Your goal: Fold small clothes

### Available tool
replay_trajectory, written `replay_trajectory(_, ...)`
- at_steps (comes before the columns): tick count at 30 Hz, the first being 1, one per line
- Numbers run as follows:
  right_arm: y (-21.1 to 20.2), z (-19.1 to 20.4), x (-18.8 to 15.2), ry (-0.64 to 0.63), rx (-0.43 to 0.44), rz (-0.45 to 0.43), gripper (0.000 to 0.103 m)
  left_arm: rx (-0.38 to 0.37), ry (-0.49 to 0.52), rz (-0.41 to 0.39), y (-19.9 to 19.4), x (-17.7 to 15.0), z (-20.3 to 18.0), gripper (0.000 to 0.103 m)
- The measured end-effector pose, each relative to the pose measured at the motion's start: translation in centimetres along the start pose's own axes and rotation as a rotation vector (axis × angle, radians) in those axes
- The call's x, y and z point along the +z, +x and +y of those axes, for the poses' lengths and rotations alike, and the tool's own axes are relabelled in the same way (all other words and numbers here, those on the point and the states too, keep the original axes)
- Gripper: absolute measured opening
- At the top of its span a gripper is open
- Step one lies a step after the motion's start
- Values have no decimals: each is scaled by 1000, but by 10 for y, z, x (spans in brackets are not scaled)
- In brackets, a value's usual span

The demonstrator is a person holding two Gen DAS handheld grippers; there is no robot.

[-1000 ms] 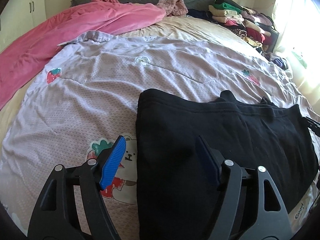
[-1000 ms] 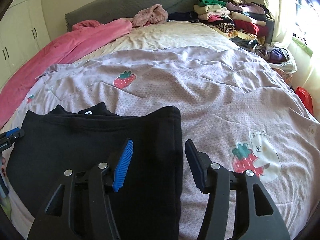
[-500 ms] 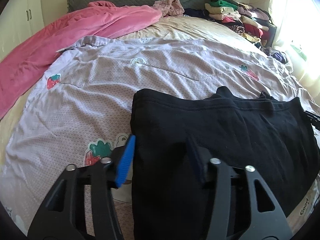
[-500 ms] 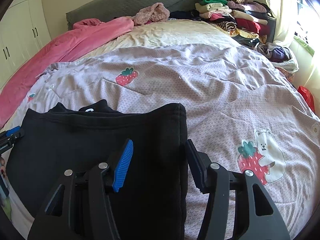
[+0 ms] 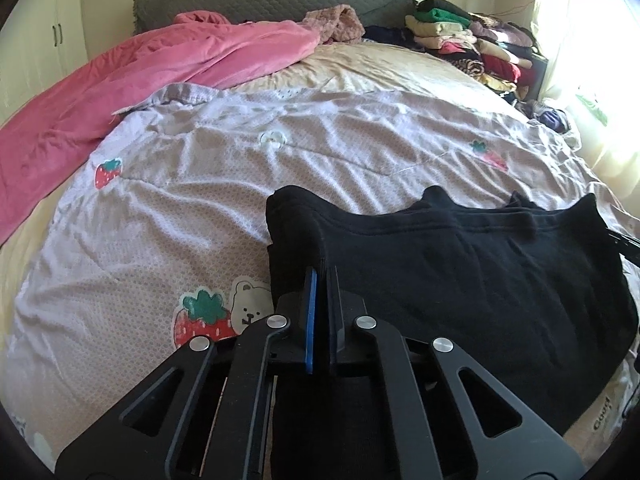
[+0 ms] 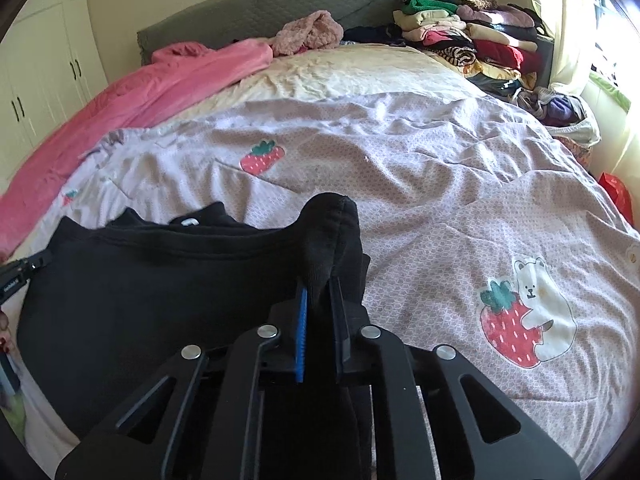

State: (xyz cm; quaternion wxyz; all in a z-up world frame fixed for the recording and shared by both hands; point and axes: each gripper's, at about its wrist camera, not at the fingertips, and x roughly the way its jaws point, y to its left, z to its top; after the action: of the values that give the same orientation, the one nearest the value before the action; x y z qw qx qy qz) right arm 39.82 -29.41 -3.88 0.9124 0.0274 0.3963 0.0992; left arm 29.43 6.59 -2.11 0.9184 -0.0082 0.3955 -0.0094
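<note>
We had the black garment [image 5: 460,280] spread flat on the lilac quilt [image 5: 200,208] of the bed, near its foot edge, so that both side edges lay within reach at once. The left tool [image 5: 320,276] had just been closing, and its pads pinched a ridge of the garment's left edge; the rest of the cloth stretched away toward 3 o'clock in that view. The right tool [image 6: 320,284] had likewise just been closing, and it gripped a bunched fold at the garment's right edge, with the body of the cloth [image 6: 160,292] running off toward 9 o'clock. We judged that gripping both sides at matching points would let us lift and carry the near half over evenly. The far hem lay toward 12 o'clock of each tool, flat on the quilt. The pink blanket [image 5: 140,80] and the stacked clothes [image 6: 460,36] sat well apart at the head end.
</note>
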Motion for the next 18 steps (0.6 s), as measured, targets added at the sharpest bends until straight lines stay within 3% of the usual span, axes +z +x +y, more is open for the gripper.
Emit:
replay_trajectory(5,-22,-6,7,47,46,-61,8,-39,-40,-64,-23,11,9,0)
replay_trajectory(9,-28,-11,11,70,33,-97,8,-35,-57,-92,-29,15,12,0)
replay_trajectory(18,7,-12,0,56,-74,3,9,11,-60,7,17,-3,16,0)
